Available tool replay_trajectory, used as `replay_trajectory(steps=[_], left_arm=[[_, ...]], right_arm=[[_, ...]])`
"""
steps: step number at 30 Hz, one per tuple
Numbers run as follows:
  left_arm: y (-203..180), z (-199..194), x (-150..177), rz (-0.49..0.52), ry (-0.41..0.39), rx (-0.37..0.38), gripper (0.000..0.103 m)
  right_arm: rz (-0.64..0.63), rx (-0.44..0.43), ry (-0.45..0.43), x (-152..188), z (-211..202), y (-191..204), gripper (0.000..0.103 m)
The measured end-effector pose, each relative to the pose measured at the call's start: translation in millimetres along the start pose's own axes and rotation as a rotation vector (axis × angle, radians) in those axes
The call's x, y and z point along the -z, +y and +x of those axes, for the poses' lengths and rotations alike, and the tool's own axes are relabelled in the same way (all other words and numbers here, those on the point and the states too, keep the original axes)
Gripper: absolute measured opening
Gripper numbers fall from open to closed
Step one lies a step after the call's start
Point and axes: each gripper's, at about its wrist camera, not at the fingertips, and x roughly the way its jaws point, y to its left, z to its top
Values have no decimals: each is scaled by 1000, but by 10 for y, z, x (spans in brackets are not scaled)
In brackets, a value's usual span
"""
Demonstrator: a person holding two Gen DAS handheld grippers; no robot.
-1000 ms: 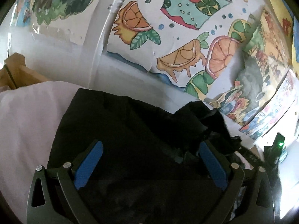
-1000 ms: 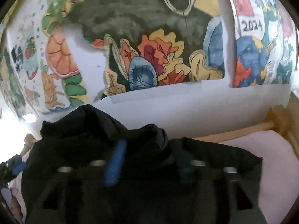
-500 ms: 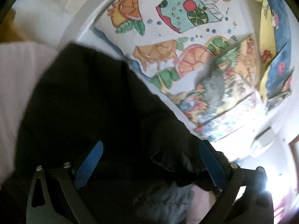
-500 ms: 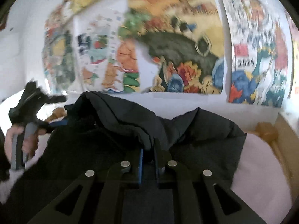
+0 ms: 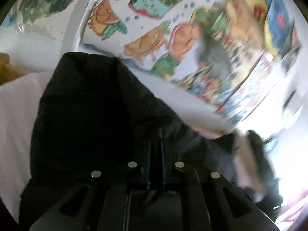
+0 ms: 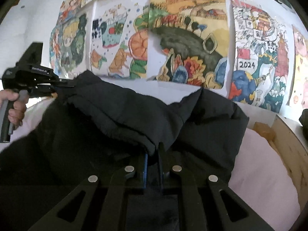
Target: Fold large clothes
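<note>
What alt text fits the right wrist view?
The right tongs are shut on a fold of a black padded jacket spread over a pink sheet. At left, a hand holds the left tongs against the jacket's edge; paintings cover the wall.

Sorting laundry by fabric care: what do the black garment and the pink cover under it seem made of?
Black garment: probably padded synthetic shell, matte; it folds in thick, puffy rolls. Pink cover: soft, likely plush or fleece fabric, matte and slightly fuzzy; too blurred to be sure.

Left gripper [image 5: 156,154] pinched on black jacket [image 5: 86,115], pink bedding [image 5: 17,105] beneath.
</note>
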Motion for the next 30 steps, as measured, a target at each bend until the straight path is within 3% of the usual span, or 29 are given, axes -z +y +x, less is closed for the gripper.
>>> replay_trajectory(steps=[4,8,11,14,18,22,30], left_arm=[[87,232,253,81,2,-83,6],[219,352,329,62,-19,-60,6],[232,346,318,83,-22,-62,6],[305,356,336,100,-17,-60,6],[303,421,337,120,-11,-57,6],[386,635,389,114,1,-43,7],[463,863,420,121,-9,-35,11]], right_arm=[[45,-22,-7,63,54,-82,11],[49,-46,-108,-129,-219,-136,12],[61,-47,-135,-356,-173,-119,12],[88,-65,-51,-544,237,-106,12],[58,-62,113,-373,826,-46,12],[-43,-31,141,-92,1100,44,12],[26,-41,190,131,1491,-39,9]])
